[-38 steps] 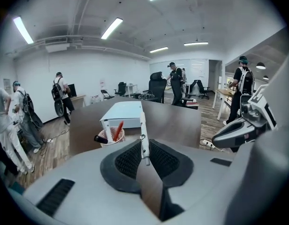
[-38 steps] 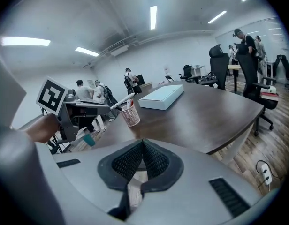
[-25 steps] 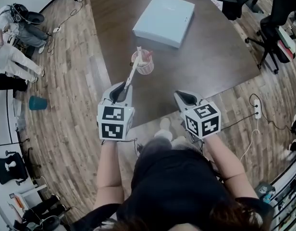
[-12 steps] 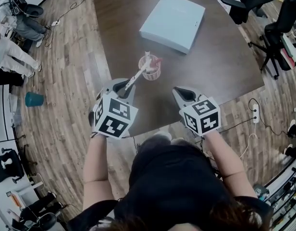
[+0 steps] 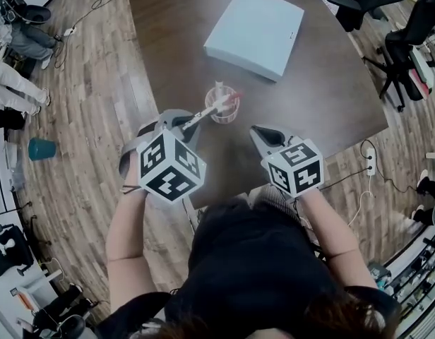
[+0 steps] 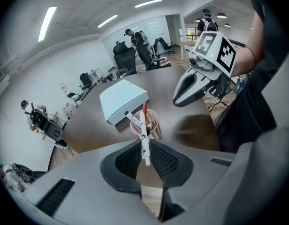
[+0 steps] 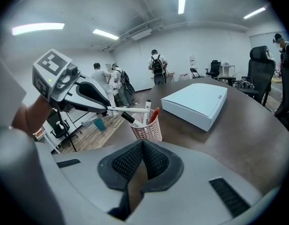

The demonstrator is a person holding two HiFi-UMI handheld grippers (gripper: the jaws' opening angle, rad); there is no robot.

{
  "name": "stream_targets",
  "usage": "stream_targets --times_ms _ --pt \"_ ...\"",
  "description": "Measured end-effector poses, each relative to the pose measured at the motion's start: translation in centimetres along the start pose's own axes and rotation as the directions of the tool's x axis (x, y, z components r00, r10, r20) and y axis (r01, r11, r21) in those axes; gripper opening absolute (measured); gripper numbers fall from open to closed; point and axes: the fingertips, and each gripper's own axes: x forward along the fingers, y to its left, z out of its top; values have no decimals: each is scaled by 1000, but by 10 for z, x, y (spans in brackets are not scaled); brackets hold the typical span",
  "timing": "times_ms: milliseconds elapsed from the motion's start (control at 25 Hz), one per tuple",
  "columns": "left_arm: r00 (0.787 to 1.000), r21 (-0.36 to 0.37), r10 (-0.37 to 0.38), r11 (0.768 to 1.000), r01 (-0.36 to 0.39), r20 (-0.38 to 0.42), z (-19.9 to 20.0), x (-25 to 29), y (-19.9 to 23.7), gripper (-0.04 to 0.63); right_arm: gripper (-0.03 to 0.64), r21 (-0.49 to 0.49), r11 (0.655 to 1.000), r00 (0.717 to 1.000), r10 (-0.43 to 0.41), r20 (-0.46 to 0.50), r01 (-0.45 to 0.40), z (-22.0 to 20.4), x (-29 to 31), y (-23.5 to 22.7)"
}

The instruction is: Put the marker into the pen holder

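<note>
at the near edge of the dark wooden table [image 5: 168, 41], the left gripper [image 5: 182, 123] has its jaws closed narrowly on a white marker [image 5: 205, 111]. it pinches the marker near the rear end, so most of the barrel sticks out past the pads. in the right gripper view the marker lies almost level, its far end above the rim of the pink mesh pen holder [image 5: 224, 109], not down inside it. the holder stands upright on the table with a red pen [image 7: 154, 114] and a white pen [image 7: 147, 108] in it (a dark-capped pen [image 7: 127, 118] leans out of it too). the right gripper [image 5: 260, 134] hovers near the holder, on its right and closer to the person, jaws pressed together with nothing between them. a flat white box [image 5: 254, 32] lies further back on the table, apart from the holder.
</note>
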Motion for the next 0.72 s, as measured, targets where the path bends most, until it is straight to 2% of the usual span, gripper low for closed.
stream_targets --times_ms 160,320,720 --pt "998 76 6 997 -1 -59 6 4 3 71 18 -5 999 999 32 -13 -32 2 5 -2" --pt "992 120 29 993 -14 -122 10 9 7 71 18 -14 997 997 78 -30 -78 1 11 -4" --pt "960 215 37 976 24 -278 19 20 16 71 18 -39 984 984 172 -56 -174 14 22 -16"
